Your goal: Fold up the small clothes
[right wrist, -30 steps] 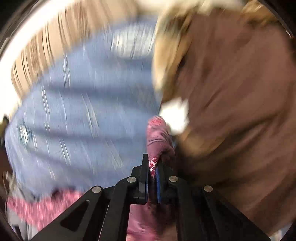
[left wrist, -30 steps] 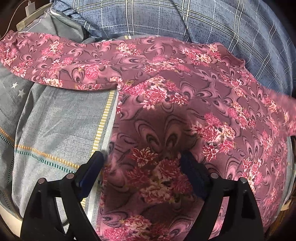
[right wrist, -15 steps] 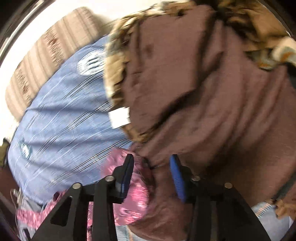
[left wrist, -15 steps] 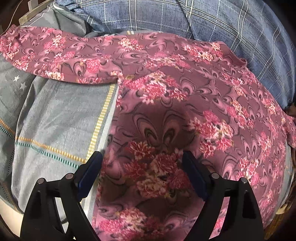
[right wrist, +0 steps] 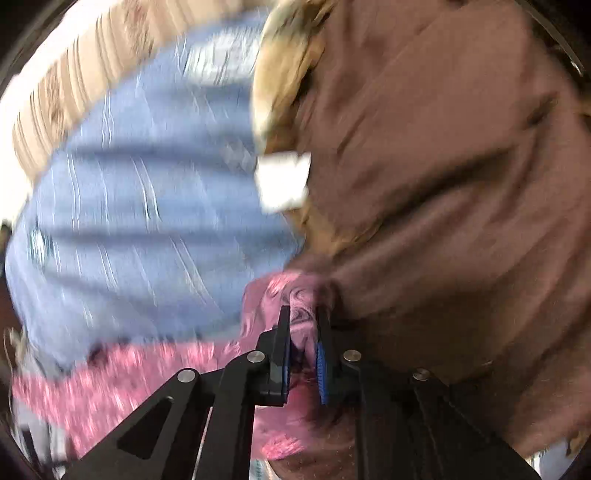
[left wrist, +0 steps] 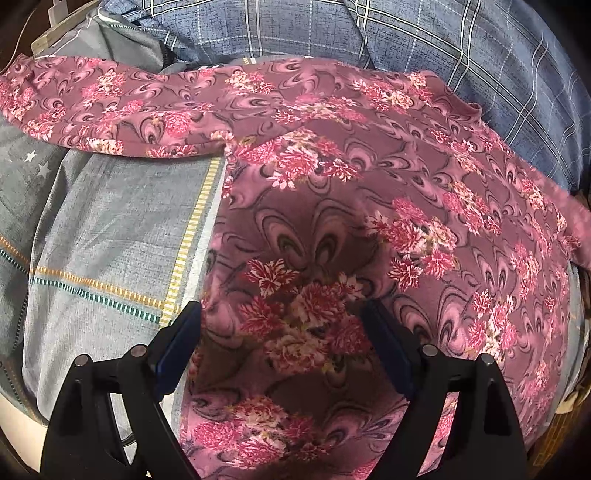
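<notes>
A mauve top with pink flowers (left wrist: 332, 206) lies spread on the bed, one sleeve stretched to the far left. My left gripper (left wrist: 282, 321) is open and hovers over the top's lower body, one finger at its left edge. In the blurred right wrist view my right gripper (right wrist: 302, 325) is shut on a bunched bit of the same floral top (right wrist: 295, 295), beside a brown garment (right wrist: 443, 184).
A grey bedsheet with yellow and green stripes (left wrist: 110, 240) lies left of the top. A blue plaid quilt (left wrist: 406, 33) fills the back and shows in the right wrist view (right wrist: 129, 221). The brown fleece-lined garment carries a white label (right wrist: 282, 181).
My right gripper opened half a second ago and has closed again on the floral fabric; its view is swinging. My left gripper stays open over the top.
</notes>
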The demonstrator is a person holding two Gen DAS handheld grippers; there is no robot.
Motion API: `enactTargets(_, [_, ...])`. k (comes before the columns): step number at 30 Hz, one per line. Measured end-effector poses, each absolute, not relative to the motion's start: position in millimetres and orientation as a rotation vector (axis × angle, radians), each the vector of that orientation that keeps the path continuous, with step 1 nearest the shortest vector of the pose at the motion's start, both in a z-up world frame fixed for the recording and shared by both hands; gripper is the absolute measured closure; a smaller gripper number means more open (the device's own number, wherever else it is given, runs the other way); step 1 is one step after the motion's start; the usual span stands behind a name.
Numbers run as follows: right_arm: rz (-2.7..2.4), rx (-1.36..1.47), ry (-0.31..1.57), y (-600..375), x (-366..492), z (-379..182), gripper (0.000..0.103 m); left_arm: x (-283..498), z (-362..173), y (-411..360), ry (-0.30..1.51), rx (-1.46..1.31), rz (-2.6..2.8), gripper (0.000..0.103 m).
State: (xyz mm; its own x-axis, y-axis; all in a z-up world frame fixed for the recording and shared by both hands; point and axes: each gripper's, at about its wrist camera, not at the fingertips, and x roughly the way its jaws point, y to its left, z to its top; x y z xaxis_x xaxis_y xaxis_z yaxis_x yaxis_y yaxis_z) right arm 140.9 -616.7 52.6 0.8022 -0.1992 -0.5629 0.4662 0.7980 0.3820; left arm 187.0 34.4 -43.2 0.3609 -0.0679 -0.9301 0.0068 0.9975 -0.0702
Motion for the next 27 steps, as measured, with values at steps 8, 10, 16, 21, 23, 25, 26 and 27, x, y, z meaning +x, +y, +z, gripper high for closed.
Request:
enactTargets(8, [-0.477,0.681,0.496,-657.1,85.4,43.9,0.082,182.9,-42.7,35.3,1.181,-0.049,-0.055,0.015])
enactTargets(10, [-0.390,0.663,0.507,-654.4,88.9,46.8,0.064,183.0,-42.3,34.8,1.182,-0.049,-0.050,0.015])
enactTargets(16, [-0.256,0.419,0.644,-612.6,153.1,55.4,0.054,183.5,-42.0,34.5,1.193,-0.056,-0.033,0.015])
enactTargets(21, [-0.315,0.219,0.856,-593.0,205.0,28.4,0.071,185.4,-41.9,34.9,1.206,-0.059,-0.028,0.015])
enactTargets(23, [-0.323,0.147,0.828,-580.6,199.6,33.3,0.082,186.2,-42.0,35.4,1.210,-0.057,-0.033,0.015])
enactTargets(25, [-0.348,0.248,0.686,-588.3,174.2,52.3,0.083,188.0,-42.6,36.1,1.212,-0.059,-0.038,0.015])
enactTargets(26, [-0.370,0.348,0.604,-600.8,155.2,60.7,0.083,189.0,-42.8,36.2,1.213,-0.059,-0.039,0.015])
enactTargets(27, [-0.406,0.458,0.519,-617.8,134.1,65.2,0.083,189.9,-43.0,36.4,1.212,-0.060,-0.038,0.015])
